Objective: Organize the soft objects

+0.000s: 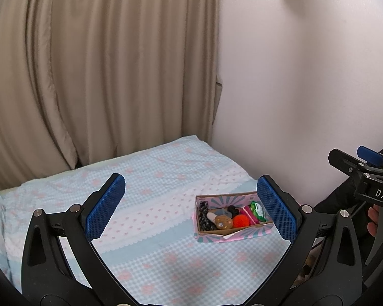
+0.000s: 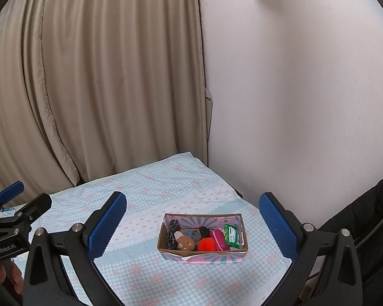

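Observation:
A small cardboard box point(image 2: 203, 257) with a pink and teal print sits on the bed; it also shows in the left wrist view point(image 1: 212, 237). Inside lie an orange pom-pom point(image 2: 207, 244), a brown plush point(image 2: 186, 242), a pink pouch point(image 2: 219, 239), a green packet point(image 2: 231, 236), dark and grey soft items point(image 2: 200, 232) and a patterned black cloth point(image 2: 172, 233). My left gripper point(image 1: 191, 209) is open and empty, held above the bed, left of the box. My right gripper point(image 2: 192, 225) is open and empty, held back from the box.
The bed has a light blue checked sheet point(image 2: 145, 275) with pink flowers. Beige curtains point(image 2: 102, 89) hang behind it and a white wall point(image 2: 293, 102) runs along its right side. A dark garment point(image 2: 370, 216) lies at the right edge.

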### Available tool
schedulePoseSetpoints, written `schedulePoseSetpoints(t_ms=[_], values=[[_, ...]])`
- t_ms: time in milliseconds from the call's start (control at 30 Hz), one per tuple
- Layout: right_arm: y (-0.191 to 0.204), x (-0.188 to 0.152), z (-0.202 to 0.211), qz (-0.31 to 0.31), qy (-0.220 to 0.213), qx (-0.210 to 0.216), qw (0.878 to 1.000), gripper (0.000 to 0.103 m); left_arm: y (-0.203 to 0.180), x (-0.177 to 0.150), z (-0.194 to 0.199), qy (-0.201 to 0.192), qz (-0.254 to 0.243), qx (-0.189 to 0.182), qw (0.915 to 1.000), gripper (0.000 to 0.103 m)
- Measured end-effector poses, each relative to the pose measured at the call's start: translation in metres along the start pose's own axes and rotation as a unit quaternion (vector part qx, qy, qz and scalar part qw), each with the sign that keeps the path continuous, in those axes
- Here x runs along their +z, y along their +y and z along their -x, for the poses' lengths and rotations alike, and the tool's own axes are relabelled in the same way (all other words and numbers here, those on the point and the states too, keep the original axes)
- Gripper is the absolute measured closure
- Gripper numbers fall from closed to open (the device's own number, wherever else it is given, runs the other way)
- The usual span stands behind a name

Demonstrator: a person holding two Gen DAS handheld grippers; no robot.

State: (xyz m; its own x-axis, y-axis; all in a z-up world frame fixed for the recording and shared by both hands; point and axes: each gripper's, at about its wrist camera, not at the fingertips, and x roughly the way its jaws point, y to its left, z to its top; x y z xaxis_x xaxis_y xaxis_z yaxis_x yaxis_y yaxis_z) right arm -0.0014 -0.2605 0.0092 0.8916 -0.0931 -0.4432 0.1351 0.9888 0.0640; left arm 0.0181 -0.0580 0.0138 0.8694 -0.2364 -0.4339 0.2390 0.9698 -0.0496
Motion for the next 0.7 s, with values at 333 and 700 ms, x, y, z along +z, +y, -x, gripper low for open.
schedulePoseSetpoints(t_ms=[333, 700], values=[[-0.0021, -0.0006, -0.0009, -0.001, 0.000, 0.001, 1.000, 0.000, 0.0034, 0.0008, 0.0020, -0.002, 0.001, 0.007, 1.0000, 0.000], [0.0003, -0.0023, -0.0021, -0.004, 0.003, 0.001, 1.000, 0.000, 0.0068, -0.0039, -0.0033, -0.014, 0.010, 0.027, 0.9995, 0.000]])
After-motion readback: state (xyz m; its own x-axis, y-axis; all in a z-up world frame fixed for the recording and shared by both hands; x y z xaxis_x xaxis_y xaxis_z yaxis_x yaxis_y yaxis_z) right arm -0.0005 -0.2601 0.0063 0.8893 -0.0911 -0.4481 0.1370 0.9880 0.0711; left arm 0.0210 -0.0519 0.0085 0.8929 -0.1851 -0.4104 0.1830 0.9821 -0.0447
